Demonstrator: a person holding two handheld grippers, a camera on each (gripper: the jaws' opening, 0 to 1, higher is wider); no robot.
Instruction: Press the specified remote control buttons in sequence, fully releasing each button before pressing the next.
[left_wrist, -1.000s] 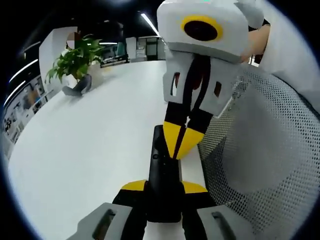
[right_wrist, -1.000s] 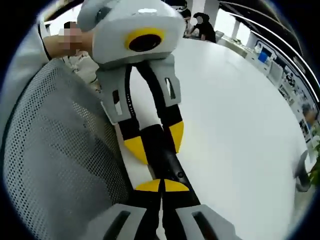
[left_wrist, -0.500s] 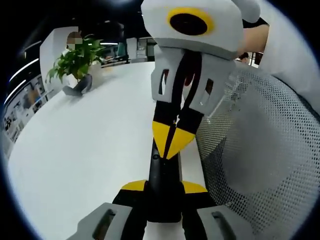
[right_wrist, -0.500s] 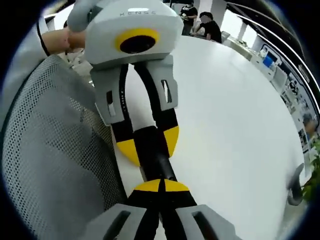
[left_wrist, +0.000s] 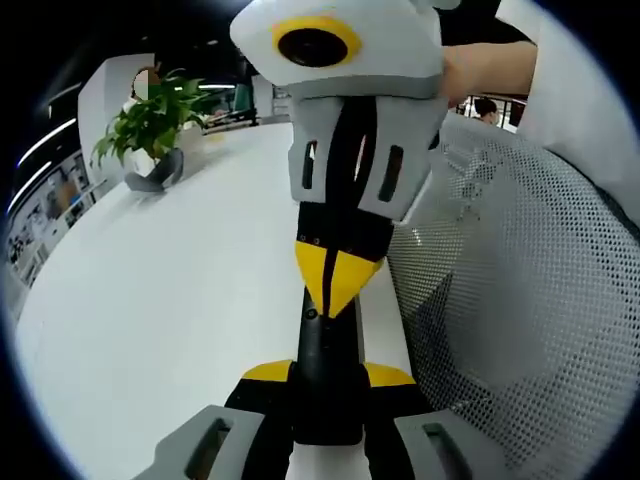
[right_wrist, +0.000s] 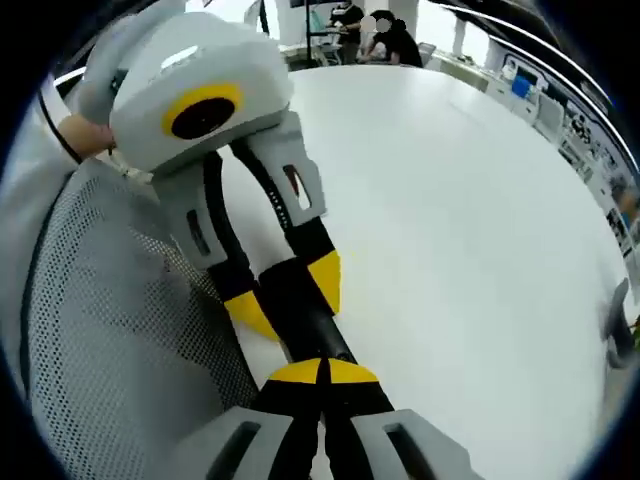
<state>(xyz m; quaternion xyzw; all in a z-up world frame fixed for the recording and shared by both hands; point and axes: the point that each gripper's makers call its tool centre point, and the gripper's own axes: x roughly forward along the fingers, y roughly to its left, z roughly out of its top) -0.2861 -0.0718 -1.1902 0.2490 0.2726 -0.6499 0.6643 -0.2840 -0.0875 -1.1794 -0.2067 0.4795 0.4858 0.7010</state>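
The remote (left_wrist: 326, 370) is clamped between the left gripper (left_wrist: 327, 375) jaws, steadied above the table (left_wrist: 170, 300), so the right gripper (left_wrist: 338, 283), closed to a point, can apparently press a button.

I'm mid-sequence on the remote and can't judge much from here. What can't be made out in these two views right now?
- Remote control buttons, left gripper view: the right gripper tips cover the upper face; the rest is too dark to read.
- Remote control, right gripper view: the right gripper hides its near end, the left gripper the far end.
- Whether a button is pressed: contact hidden under the shut tips.
- Potted plant: small, far off.
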